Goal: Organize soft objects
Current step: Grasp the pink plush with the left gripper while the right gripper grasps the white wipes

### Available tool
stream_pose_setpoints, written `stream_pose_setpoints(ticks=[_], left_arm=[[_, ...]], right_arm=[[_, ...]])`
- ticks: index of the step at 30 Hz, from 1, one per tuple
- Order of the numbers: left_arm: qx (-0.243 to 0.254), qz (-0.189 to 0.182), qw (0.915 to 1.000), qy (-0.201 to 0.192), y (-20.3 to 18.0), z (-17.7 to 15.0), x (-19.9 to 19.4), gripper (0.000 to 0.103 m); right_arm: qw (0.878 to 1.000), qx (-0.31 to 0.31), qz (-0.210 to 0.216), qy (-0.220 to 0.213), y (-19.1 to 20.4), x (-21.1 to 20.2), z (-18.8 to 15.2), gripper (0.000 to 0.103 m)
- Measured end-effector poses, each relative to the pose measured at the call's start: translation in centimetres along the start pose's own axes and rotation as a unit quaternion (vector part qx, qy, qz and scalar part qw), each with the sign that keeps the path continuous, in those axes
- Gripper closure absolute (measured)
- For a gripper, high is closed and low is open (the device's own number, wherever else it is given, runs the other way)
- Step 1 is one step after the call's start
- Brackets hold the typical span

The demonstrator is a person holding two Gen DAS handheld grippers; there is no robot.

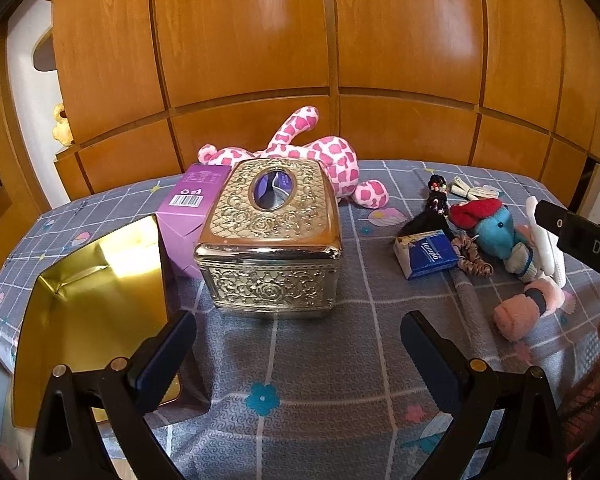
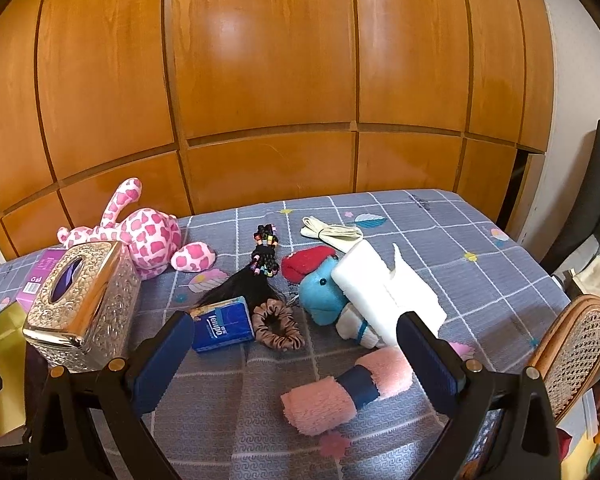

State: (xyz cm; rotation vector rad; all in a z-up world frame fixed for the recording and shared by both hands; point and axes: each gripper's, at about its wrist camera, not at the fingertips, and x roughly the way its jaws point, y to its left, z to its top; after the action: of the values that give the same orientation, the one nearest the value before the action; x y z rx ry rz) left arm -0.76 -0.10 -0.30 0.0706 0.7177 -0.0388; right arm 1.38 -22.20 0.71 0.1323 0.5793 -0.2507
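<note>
A wooden panelled wardrobe (image 2: 268, 80) fills the background behind a desk (image 1: 320, 380) covered in a grey checked cloth. On its left side lies an open gold tin (image 1: 96, 280), empty, with a purple carton (image 1: 188, 208) behind it and an embossed gold tissue box (image 1: 270, 240) just beside that. A pink spotted plush (image 2: 144, 236) lies behind the tissue box, against the wardrobe.

To the right sit the smaller soft things, close together: a white tissue pack (image 2: 384, 296) leaning on a blue plush with a red beret (image 2: 320, 288), a rolled pink towel (image 2: 340, 392) with a dark band nearest the right tongs (image 2: 296, 356), a blue Tempo tissue packet (image 2: 224, 324), a brown scrunchie (image 2: 278, 326) touching it, a black hairpiece with beads (image 2: 260, 276), and a cream cord bundle (image 2: 332, 232) farthest back.

The left tongs (image 1: 300, 356) hover spread wide over bare cloth before the tissue box, holding nothing. The right tongs are also spread wide and empty.
</note>
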Motion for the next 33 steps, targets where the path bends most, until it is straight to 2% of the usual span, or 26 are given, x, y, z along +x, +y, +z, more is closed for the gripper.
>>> stream_pose_setpoints(ticks=[3, 8, 17, 19, 20, 24, 33], left_arm=[[0.007, -0.019, 0.9998, -0.001, -0.3, 0.0, -0.1, 0.001], [0.016, -0.098, 0.995, 0.014, -1.0, 0.2, 0.2, 0.0], [0.074, -0.158, 0.9837, 0.046, -4.6, 0.3, 1.7, 0.001], [0.093, -0.166, 0.9805, 0.048, -5.7, 0.5, 2.2, 0.004], [0.104, -0.175, 0.9778, 0.05, -6.2, 0.6, 2.5, 0.008], [0.151, -0.208, 0.9653, 0.047, -9.4, 1.1, 3.3, 0.009], [0.268, -0.273, 0.9231, 0.038, -18.3, 0.8, 5.0, 0.009]], right_arm=[[1.0, 0.001, -0.001, -0.001, -0.2, 0.0, 0.1, 0.0], [1.0, 0.013, -0.004, -0.003, -1.4, -0.1, 0.8, 0.0], [0.997, 0.068, -0.033, 0.006, -7.6, 0.4, 2.1, 0.0], [0.996, 0.082, -0.044, 0.009, -9.4, 0.5, 2.1, 0.0], [0.995, 0.086, -0.049, 0.009, -10.0, 0.5, 2.1, 0.0], [0.993, 0.1, -0.058, 0.013, -12.2, 0.6, 2.0, 0.0], [0.991, 0.116, -0.052, 0.035, -14.3, 1.3, 1.6, 0.0]])
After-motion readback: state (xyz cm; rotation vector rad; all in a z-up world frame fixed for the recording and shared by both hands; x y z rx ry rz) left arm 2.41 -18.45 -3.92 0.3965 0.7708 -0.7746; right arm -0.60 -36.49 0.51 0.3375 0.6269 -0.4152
